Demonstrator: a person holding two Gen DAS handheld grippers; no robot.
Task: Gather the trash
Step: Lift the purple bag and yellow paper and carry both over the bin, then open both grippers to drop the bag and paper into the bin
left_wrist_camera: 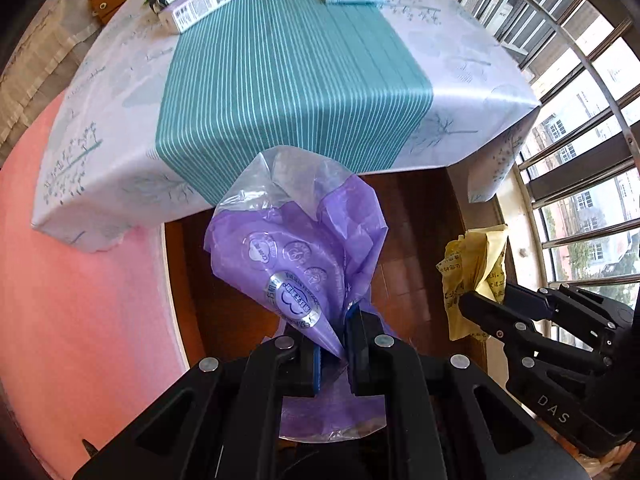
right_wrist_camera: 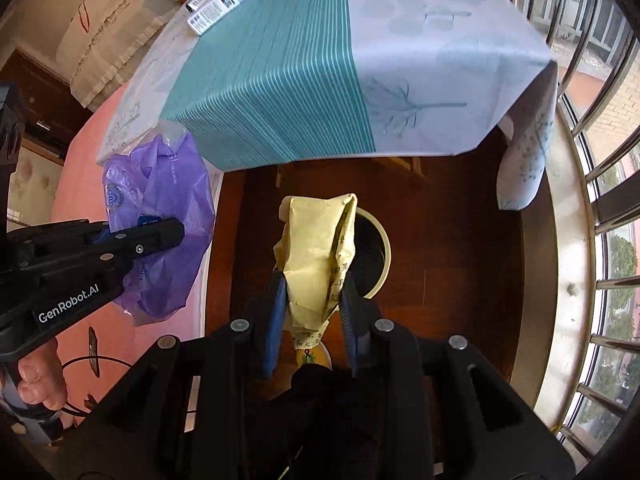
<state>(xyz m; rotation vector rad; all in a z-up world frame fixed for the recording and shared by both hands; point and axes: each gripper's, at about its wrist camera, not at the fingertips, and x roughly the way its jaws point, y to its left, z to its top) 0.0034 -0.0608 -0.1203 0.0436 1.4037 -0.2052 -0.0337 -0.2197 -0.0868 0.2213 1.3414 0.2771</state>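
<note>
My left gripper (left_wrist_camera: 333,344) is shut on a crumpled purple plastic wrapper (left_wrist_camera: 296,264) and holds it in the air in front of the table's near edge. It also shows at the left of the right wrist view (right_wrist_camera: 160,216). My right gripper (right_wrist_camera: 312,300) is shut on a crumpled yellow paper (right_wrist_camera: 316,248) with printed characters. It holds the paper above a round white-rimmed bin (right_wrist_camera: 380,256) that stands on the dark wooden floor. In the left wrist view the yellow paper (left_wrist_camera: 476,264) hangs at the right.
A table with a teal-striped and pale floral cloth (left_wrist_camera: 296,80) fills the upper view. Boxes (left_wrist_camera: 200,0) lie at its far left corner. A pink surface (left_wrist_camera: 80,280) lies at the left. A barred window (right_wrist_camera: 600,200) curves along the right.
</note>
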